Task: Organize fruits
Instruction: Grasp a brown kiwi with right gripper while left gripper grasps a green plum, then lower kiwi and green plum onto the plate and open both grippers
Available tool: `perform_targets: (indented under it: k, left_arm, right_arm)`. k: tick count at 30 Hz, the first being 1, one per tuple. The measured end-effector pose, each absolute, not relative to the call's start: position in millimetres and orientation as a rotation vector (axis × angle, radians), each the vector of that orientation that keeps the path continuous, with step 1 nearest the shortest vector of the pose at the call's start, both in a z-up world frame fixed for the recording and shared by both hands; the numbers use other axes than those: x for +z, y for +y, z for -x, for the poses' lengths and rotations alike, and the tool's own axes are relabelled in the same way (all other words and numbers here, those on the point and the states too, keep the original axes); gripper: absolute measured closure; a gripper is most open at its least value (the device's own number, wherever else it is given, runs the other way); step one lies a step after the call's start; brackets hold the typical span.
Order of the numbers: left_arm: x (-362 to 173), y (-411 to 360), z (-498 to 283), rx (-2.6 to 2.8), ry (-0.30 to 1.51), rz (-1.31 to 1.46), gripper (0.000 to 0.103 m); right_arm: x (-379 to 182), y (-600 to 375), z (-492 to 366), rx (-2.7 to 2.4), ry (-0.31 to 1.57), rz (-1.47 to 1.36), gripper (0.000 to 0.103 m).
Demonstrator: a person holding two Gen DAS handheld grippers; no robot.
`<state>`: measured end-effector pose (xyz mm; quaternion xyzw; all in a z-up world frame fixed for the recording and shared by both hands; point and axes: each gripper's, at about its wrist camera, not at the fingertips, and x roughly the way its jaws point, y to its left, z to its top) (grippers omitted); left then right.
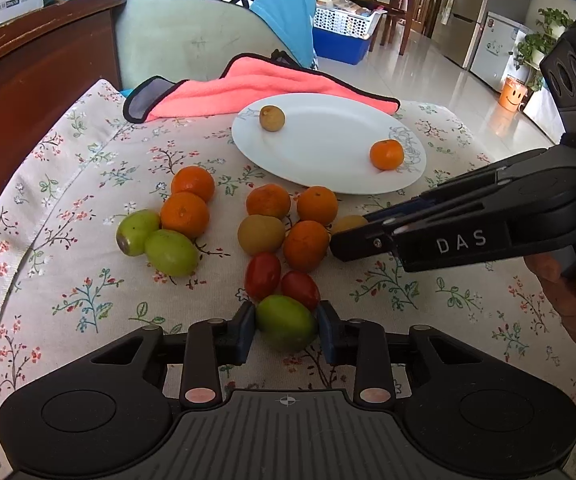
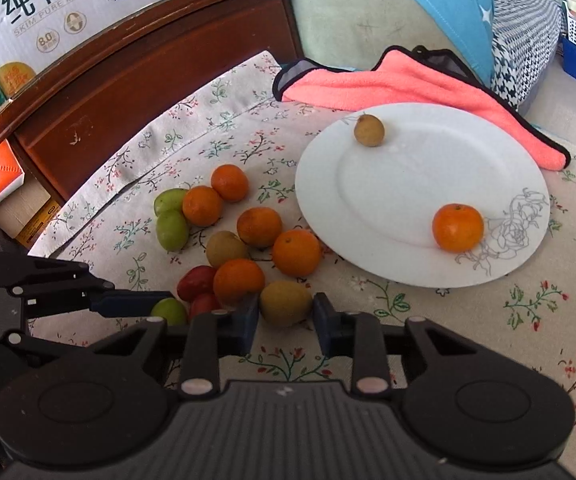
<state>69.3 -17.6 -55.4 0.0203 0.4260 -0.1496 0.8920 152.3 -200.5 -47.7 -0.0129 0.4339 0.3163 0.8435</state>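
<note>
- Left gripper (image 1: 287, 326): jaws pinched on a green fruit (image 1: 286, 322), both blue pads touching its sides; fruit sits on the floral tablecloth (image 1: 68, 184) at the near edge of the pile.
- Right gripper (image 2: 286, 314): jaws closed around a yellow-brown fruit (image 2: 285, 303), pads against both sides, fruit on the cloth.
- In the left wrist view the right gripper comes in from 3 o'clock, its tips at that yellow-brown fruit, which is mostly hidden behind them.
- In the right wrist view the left gripper comes in from 9 o'clock, its blue finger (image 2: 128, 306) on the green fruit.
- Two red fruits (image 1: 263, 275) touch the held green fruit at its 12 o'clock.
- Beyond them: cluster of three oranges (image 1: 306, 245) plus one more yellow-brown fruit (image 1: 261, 235), packed touching.
- At 10 o'clock of that cluster, set apart: two oranges (image 1: 185, 214) and two green fruits (image 1: 171, 253), touching each other.
- White plate (image 1: 328, 148) at 12 to 1 o'clock of the pile, near it on the cloth.
- On the plate: a small brown fruit (image 1: 272, 118) near its far-left rim and an orange (image 1: 386, 154) near its right rim, well apart.
- Pink towel (image 1: 256, 88) lies behind the plate, plate rim just beside it.
- Person's hand (image 1: 572, 284) on the right gripper's handle, at 3 o'clock in the left wrist view.
- Milk carton box (image 2: 48, 4) on a wooden ledge at 10 o'clock in the right wrist view.
</note>
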Motion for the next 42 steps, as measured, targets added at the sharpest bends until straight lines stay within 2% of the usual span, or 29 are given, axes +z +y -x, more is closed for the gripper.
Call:
perform_targets:
  k: [17, 29, 42]
  left_arm:
    - [-20, -4, -74, -0.246, 0.809, -0.010, 0.072]
    - [14, 4, -116, -0.209, 0.754, 0.025, 0.072]
    - [1, -17, -167, -0.240, 0.794, 0.075, 0.072]
  right_arm:
    - [-11, -216, -156, 0.641, 0.806, -0.005, 0.073]
    - [17, -248, -179, 0.570, 0.742, -0.060, 0.073]
    - [2, -261, -207, 0.505, 0.794, -0.131, 0.073]
